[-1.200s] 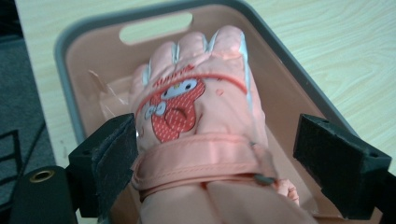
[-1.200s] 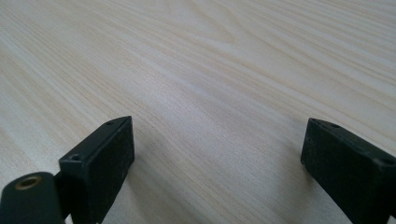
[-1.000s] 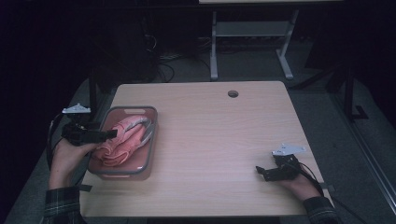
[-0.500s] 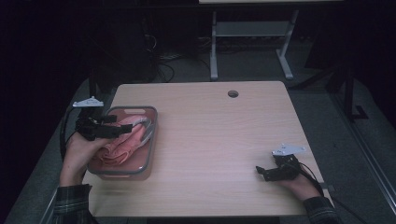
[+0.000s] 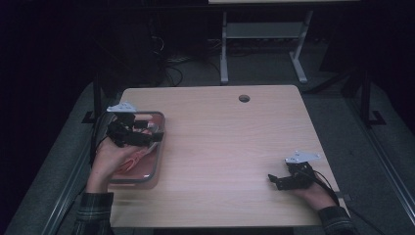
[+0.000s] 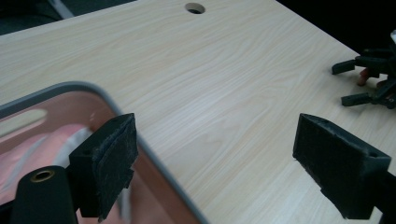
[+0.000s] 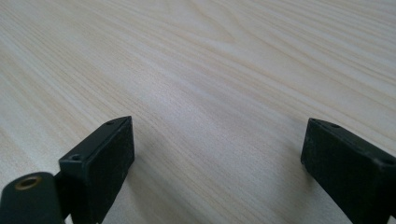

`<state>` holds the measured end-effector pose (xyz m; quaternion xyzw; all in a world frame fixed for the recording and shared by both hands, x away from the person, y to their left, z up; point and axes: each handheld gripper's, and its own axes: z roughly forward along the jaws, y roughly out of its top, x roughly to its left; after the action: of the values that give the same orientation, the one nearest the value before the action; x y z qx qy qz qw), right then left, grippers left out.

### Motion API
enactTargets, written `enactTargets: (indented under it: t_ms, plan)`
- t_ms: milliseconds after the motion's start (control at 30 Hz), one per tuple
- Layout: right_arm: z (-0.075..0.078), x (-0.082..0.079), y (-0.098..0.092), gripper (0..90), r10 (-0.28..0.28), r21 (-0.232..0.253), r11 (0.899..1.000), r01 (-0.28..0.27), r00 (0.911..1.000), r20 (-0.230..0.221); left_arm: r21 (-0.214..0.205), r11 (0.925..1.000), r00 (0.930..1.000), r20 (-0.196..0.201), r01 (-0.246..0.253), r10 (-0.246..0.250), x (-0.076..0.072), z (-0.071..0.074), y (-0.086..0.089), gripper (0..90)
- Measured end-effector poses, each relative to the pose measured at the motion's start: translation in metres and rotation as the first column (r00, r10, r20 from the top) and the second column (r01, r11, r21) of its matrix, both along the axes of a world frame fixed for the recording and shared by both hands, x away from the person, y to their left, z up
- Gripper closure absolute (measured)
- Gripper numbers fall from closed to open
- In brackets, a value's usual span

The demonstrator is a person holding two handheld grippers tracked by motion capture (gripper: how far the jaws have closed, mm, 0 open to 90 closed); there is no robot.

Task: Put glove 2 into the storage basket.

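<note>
A grey-rimmed tray (image 5: 157,162) sits at the table's left edge with a pink cloth (image 5: 133,164) lying in it. My left gripper (image 5: 152,133) hovers over the tray's far right part, pointing right. In the left gripper view the left gripper (image 6: 224,163) is open and holds nothing; its left pad is over the tray rim (image 6: 116,108) and the pink cloth (image 6: 28,154) shows below. My right gripper (image 5: 274,180) rests low near the front right of the table. In the right gripper view the right gripper (image 7: 224,163) is open over bare wood.
The light wooden table (image 5: 230,142) has a round cable hole (image 5: 244,98) near its far edge. Beyond the table stands a metal desk frame (image 5: 259,44) among floor cables. The right gripper (image 6: 369,77) appears far off in the left gripper view.
My left gripper has moved right, from the tray's left side to over its far right rim. The right gripper has stayed put.
</note>
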<state>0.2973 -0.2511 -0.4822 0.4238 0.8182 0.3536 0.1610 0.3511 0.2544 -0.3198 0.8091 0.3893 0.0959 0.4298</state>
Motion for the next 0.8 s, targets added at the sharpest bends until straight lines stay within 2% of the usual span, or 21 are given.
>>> enactTargets:
  t_ms: [133, 367, 433, 667, 800]
  plan:
    - [0.000, 0.000, 0.000, 9.2, 0.001, 0.000, 1.000, -0.001, 1.0000, 0.000, -0.003, 0.9992, 0.9992, 0.007, 0.040, -0.040, -0.001, -0.004, -0.018, 13.6]
    - [0.000, 0.000, 0.000, 9.2, 0.004, -0.001, 1.000, -0.004, 1.0000, 0.003, -0.006, 0.9973, 0.9970, 0.025, 0.074, -0.073, -0.005, -0.012, -0.042, 13.7]
    - [0.000, 0.000, 0.000, 9.2, 0.005, 0.000, 1.000, -0.005, 1.0000, 0.002, 0.006, 0.9962, 0.9955, 0.038, 0.086, -0.087, -0.006, -0.015, -0.049, 13.7]
    - [0.000, 0.000, 0.000, 9.2, 0.006, 0.000, 1.000, -0.006, 1.0000, 0.003, 0.016, 0.9921, 0.9914, 0.038, 0.125, -0.125, -0.010, -0.028, -0.070, 13.7]
    - [0.000, 0.000, 0.001, 9.2, 0.005, 0.002, 1.000, -0.005, 1.0000, 0.001, 0.034, 0.9890, 0.9880, 0.052, 0.144, -0.145, -0.012, -0.037, -0.080, 13.9]
